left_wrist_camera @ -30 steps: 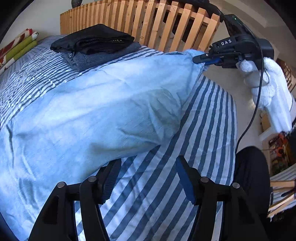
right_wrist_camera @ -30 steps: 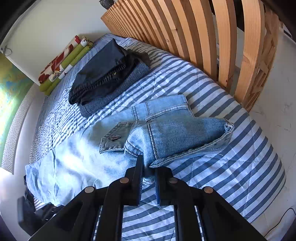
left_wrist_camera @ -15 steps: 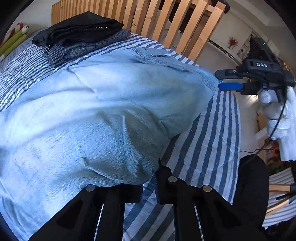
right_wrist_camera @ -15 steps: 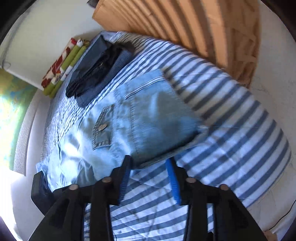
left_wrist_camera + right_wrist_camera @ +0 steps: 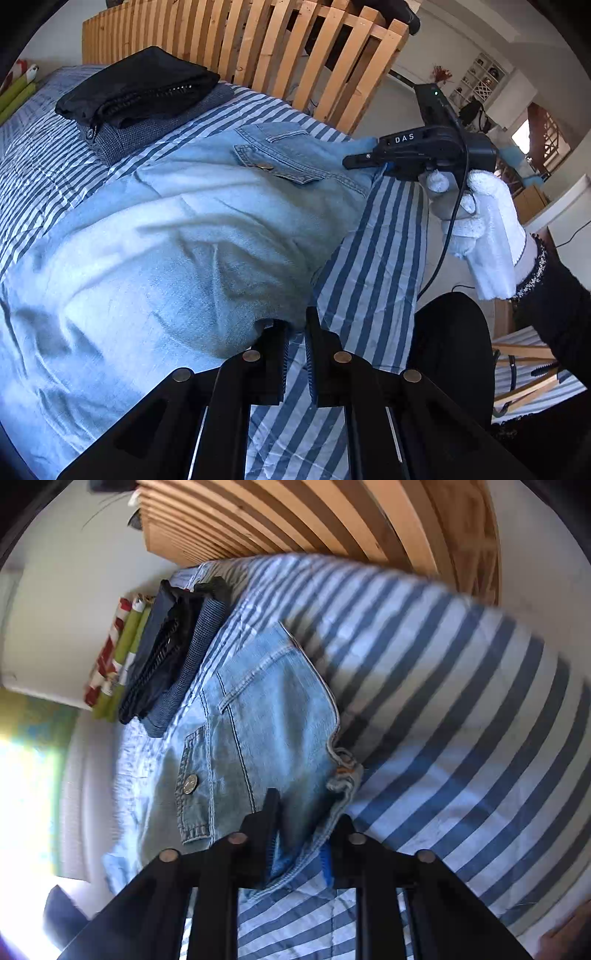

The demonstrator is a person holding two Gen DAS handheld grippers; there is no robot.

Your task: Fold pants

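On the bed [image 5: 373, 236], near its foot-side edge by the person, the light-blue jeans [image 5: 177, 236] lie spread across the striped cover, with the waistband end toward the slatted wooden frame [image 5: 280, 55] and the legs running away toward the far left. The long axis of the jeans therefore runs along the near edge of the bed, left to right between the two tools.

The left tongs [image 5: 295, 339] are clenched on a raised fold of denim at the near edge of the garment, around mid-length. The right tongs [image 5: 301, 834] straddle the waistband corner; the jaws stand apart with denim between them, so they are judged released, not yet pinching. A gloved hand [image 5: 480, 221] carries the right tool.

A stack of folded dark garments [image 5: 140, 96] rests toward the head corner of the bed, well apart from the jeans.

The next move likely requires the right tongs to clamp the waistband, as they are nearer to that end. Both grips can then carry one half of the garment over the other across its long axis.
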